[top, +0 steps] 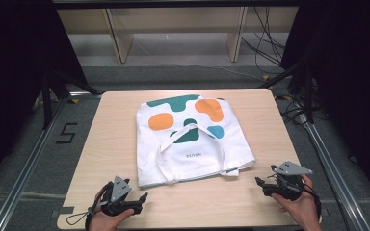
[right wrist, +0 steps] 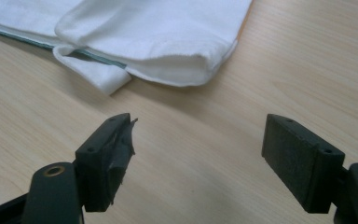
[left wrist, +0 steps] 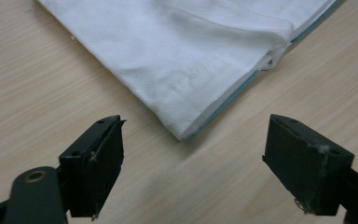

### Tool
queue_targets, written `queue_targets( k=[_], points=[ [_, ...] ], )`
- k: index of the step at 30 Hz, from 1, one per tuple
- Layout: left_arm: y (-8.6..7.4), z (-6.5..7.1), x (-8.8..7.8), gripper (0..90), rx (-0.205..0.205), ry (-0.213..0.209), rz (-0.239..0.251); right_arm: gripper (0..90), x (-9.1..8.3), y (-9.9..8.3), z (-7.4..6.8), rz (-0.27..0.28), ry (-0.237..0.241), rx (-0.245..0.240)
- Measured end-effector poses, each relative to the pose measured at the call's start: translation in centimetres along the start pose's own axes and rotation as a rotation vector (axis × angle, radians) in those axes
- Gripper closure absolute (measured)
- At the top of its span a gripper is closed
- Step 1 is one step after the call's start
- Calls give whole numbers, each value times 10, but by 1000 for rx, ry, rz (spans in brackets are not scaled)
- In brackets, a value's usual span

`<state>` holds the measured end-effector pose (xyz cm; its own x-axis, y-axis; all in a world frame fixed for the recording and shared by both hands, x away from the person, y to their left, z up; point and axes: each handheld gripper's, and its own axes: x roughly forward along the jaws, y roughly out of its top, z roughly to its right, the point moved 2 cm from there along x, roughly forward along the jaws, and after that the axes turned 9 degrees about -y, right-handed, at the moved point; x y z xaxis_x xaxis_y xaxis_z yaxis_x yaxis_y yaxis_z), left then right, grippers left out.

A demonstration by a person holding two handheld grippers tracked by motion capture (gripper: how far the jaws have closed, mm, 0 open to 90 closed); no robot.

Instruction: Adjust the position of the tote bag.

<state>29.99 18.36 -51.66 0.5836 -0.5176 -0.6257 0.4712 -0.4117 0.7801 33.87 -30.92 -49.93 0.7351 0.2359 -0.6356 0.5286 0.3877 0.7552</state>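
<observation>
Here both hands rest low, left gripper [top: 137, 201] and right gripper [top: 265, 185] gaping.

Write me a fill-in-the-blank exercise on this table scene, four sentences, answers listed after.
1. The white tote bag lies flat on the wooden ____.
2. The jaws of the left gripper stand ____, with nothing between them.
3. The bag's two ____ lie looped on top of its white cloth.
4. The right gripper points at a ____ of the bag without touching it.

Missing words: table; open; handles; corner

The tote bag [top: 192, 139] is matt white woven cloth; the table [top: 265, 125] is smooth pale wood-grain.
</observation>
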Motion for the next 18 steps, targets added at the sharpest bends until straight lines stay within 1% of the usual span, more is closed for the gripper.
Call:
queue_targets(
  k=[1,2,3,4,5,6,7,8,9,10,11,12,13,14,15,16,17,18],
  points=[
    [1,-1,1,202,-7,2,-3,260,0,0,-1,11,-4,3],
    [2,-2,3,203,-25,10,11,260,0,0,0,20,-4,-20],
    [2,-5,3,209,14,16,-10,260,0,-1,-1,14,0,-18],
    [3,-7,5,216,12,31,-10,259,-1,-1,-2,4,2,-12],
    [3,-7,7,221,-13,17,-15,259,-1,-1,-3,4,4,-7],
    [3,-9,10,220,-17,10,-27,260,-1,-1,-2,14,-5,-16],
    [4,-11,11,218,1,7,-45,260,-1,-1,-1,17,-7,-25],
    [4,-11,15,215,-6,9,-61,259,-1,-1,-1,15,-5,-27],
    [4,-12,17,215,4,15,-72,259,0,-1,-1,13,-10,-28],
    [4,-12,20,215,1,12,-85,259,0,-1,-1,13,-10,-28],
    [4,-13,22,217,0,17,-86,259,0,-1,-2,10,-9,-25],
    [5,-15,23,222,1,21,-100,259,0,-1,-2,11,-9,-23],
    [5,-16,25,228,-8,32,-93,259,0,-1,-2,13,2,-10],
    [6,-19,27,231,2,33,-102,259,-1,-1,-2,10,-5,-18],
    [6,-19,29,225,-20,36,-92,260,-1,-1,-3,-2,9,-5],
    [7,-20,29,230,-8,42,-99,259,-1,-2,-4,6,4,-3],
    [9,-20,31,225,-15,43,-86,259,-1,-1,-3,0,5,-13],
    [11,-21,32,227,4,47,-81,259,0,-2,-4,8,3,-13]
  ],
)
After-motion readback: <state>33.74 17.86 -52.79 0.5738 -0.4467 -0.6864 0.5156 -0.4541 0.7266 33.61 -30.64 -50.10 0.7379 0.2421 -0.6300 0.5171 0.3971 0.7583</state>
